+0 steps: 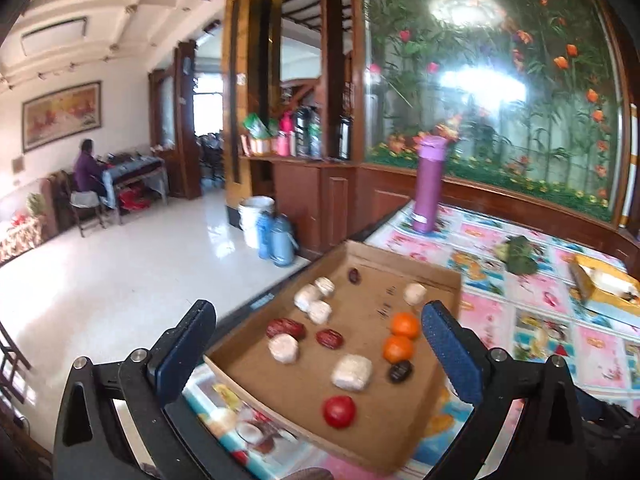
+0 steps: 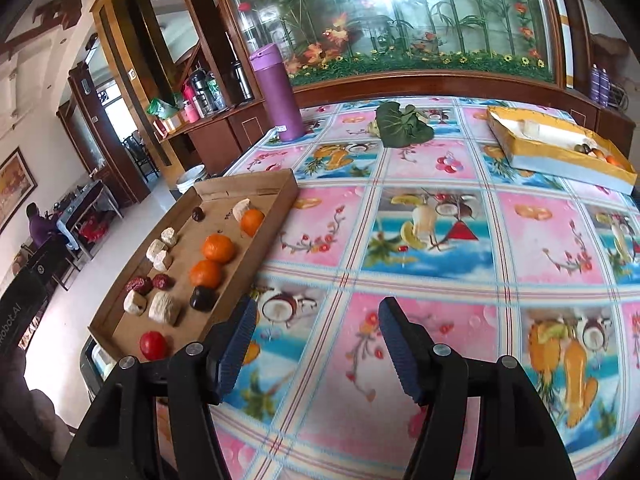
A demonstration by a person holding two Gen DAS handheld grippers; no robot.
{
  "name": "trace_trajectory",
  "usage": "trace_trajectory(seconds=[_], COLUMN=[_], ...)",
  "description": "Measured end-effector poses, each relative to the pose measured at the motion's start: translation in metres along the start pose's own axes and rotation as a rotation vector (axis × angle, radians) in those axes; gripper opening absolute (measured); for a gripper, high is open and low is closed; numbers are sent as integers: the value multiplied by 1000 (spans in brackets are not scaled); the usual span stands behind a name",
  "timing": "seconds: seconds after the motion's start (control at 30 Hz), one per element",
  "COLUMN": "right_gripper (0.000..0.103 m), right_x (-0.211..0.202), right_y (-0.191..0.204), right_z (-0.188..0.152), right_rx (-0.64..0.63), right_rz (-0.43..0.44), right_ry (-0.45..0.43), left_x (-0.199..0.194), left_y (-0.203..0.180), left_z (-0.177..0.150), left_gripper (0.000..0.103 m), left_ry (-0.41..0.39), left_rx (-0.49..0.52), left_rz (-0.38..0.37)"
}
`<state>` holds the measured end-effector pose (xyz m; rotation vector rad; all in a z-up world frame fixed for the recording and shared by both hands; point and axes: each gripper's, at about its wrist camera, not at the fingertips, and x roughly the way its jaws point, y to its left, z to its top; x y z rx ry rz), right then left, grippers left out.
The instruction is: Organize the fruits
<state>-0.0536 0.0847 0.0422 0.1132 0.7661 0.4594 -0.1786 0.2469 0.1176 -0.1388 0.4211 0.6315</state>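
Cardboard tray runs lengthwise away from right claw

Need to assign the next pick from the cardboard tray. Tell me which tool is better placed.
Left. The left tool is open directly over the cardboard tray, the oranges between its fingers. The right tool is open over bare tablecloth, beside the tray.

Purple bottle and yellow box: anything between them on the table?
Yes, a leafy green bundle lies between the bottle and the box, apart from both. Right wrist view shows it best.
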Motion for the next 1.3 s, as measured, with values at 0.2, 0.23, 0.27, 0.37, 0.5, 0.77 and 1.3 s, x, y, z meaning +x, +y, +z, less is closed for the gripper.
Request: trace_trajectory(seconds=[0.2, 0.23, 0.27, 0.37, 0.5, 0.77, 1.3], right_gripper=[72, 73, 74, 76, 78, 78, 81], right_x=[-11, -13, -15, -19, -18, -9, 2], right_y=[7, 8, 10, 14, 20, 38, 53], right_z=[-15, -16, -18, -21, -23, -29, -32], right_rx=[-36, -44, -54, -75, -99, -153, -190], right_rz=[-18, -23, -31, -45, -54, -55, -30], right_ry=[-24, -30, -37, -47, -44, -24, -3], left_x=[-3, -3, -4, -2, 2, 17, 32], left_y=[-11, -12, -11, -10, -9, -6, -1], left_z=[-10, -11, -12, -14, -16, -22, -27], left_gripper=[103, 103, 103, 103, 103, 103, 103], left_ry=[85, 93, 103, 126, 140, 196, 254], left_rx=[49, 47, 43, 35, 39, 34, 22], left_rz=[-65, -68, -71, -77, -81, -105, -97])
